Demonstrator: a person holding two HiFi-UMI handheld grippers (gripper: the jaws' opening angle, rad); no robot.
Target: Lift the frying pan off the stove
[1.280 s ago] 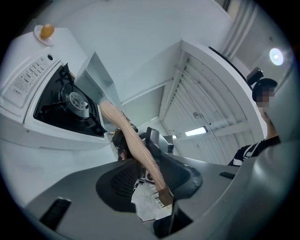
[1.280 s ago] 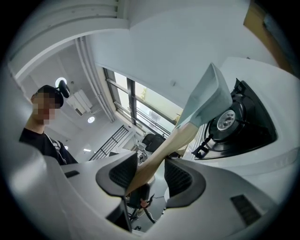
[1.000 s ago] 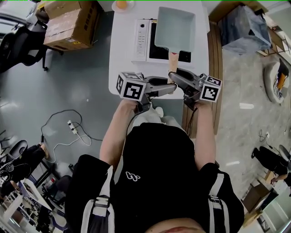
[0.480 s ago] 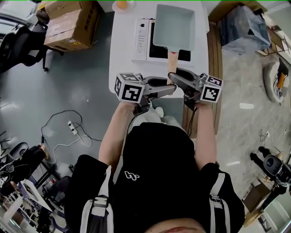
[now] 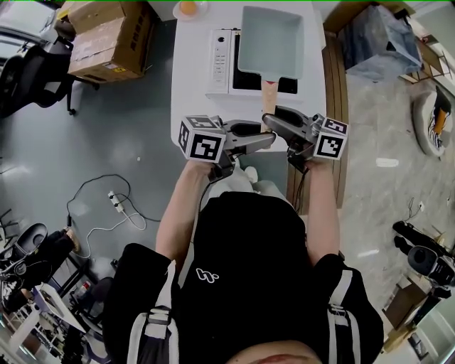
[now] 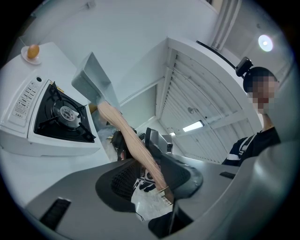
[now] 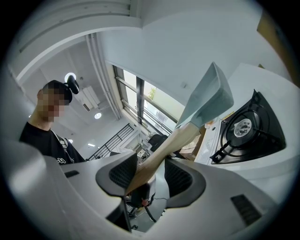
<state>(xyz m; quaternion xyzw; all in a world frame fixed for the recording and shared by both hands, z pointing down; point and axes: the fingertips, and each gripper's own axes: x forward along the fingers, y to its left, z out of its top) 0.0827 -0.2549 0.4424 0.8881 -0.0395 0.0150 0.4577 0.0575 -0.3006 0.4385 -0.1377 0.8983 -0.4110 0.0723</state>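
**Position.** One pale green rectangular frying pan (image 5: 270, 39) is hanging clear above the one white gas stove (image 5: 220, 60), which is standing on the white table (image 5: 192, 96). The pan's light wooden handle (image 5: 268, 94) is pointing toward the person. It is running between the jaws of both grippers, which are sitting just beside each other. The left gripper (image 5: 264, 139) is clamping the handle from the person's left. The right gripper (image 5: 274, 118) is clamping it from the right.

**Count.** One pan, one handle, two grippers and one stove with a single black burner (image 6: 65, 112), which is lying uncovered in both gripper views.

**Obscured.** In the head view the pan is covering most of the stove's black top, and the grippers are hiding the handle's near end. A white saucer (image 5: 190, 11) is being cut off by the top edge; the orange round thing (image 5: 189, 6) on it is too small to identify.
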